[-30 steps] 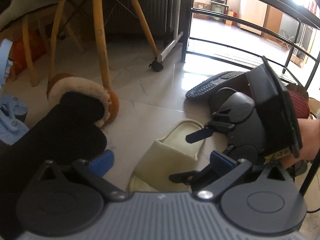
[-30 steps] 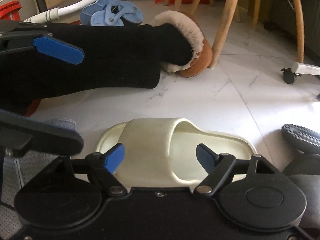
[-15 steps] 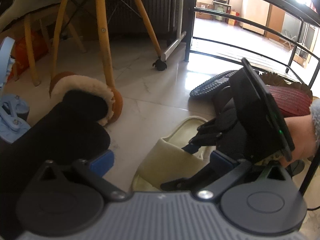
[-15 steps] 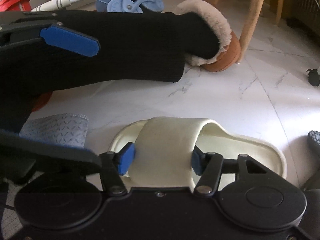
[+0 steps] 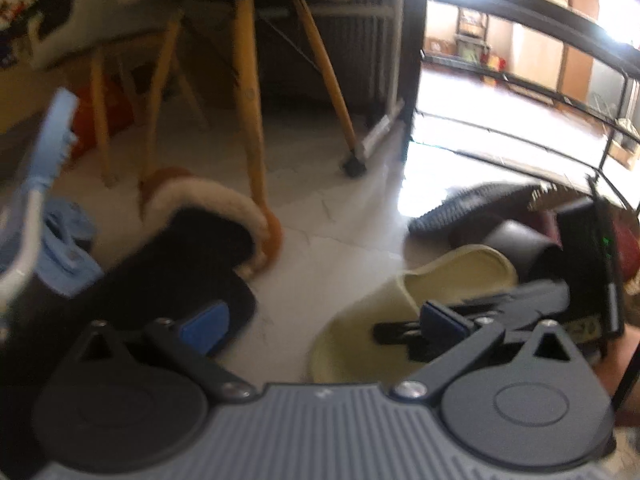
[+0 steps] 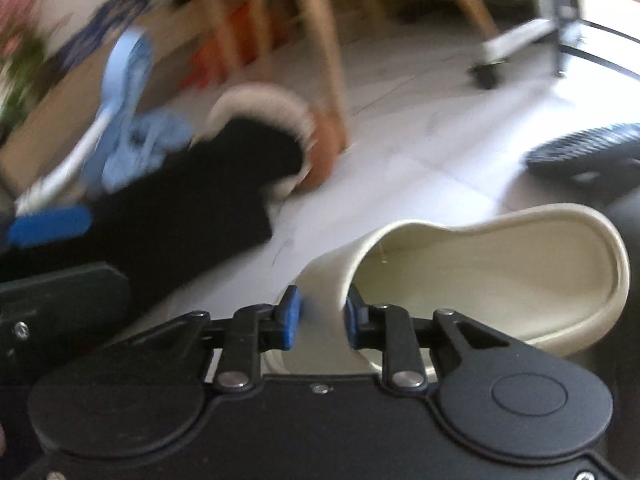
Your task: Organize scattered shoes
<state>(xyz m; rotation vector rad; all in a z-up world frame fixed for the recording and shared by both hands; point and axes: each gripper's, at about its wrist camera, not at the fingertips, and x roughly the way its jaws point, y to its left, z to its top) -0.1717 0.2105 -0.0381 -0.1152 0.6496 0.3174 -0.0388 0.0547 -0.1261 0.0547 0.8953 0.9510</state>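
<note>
My right gripper [image 6: 318,318] is shut on the strap of a cream slide slipper [image 6: 500,272] and holds it tilted above the marble floor; the slipper also shows in the left wrist view [image 5: 404,312]. My left gripper [image 5: 320,324] is open and empty, with the slipper by its right finger. A brown slipper with a fleece cuff [image 5: 208,204] lies by a chair leg, with a black-sleeved arm in front of it; it also shows in the right wrist view [image 6: 280,128]. A dark treaded shoe [image 5: 472,204] lies on its side at the right, also seen in the right wrist view [image 6: 584,148].
Wooden chair legs [image 5: 250,120] stand behind the fleece slipper. A blue and white wheeled frame [image 5: 52,200] is at the left. A black metal shoe rack [image 5: 520,140] stands at the right. A white caster leg [image 5: 356,160] rests on the floor behind.
My right gripper closed on the cream slipper's strap and lifted and turned it off the floor. The left gripper shifted a little and stays open.
</note>
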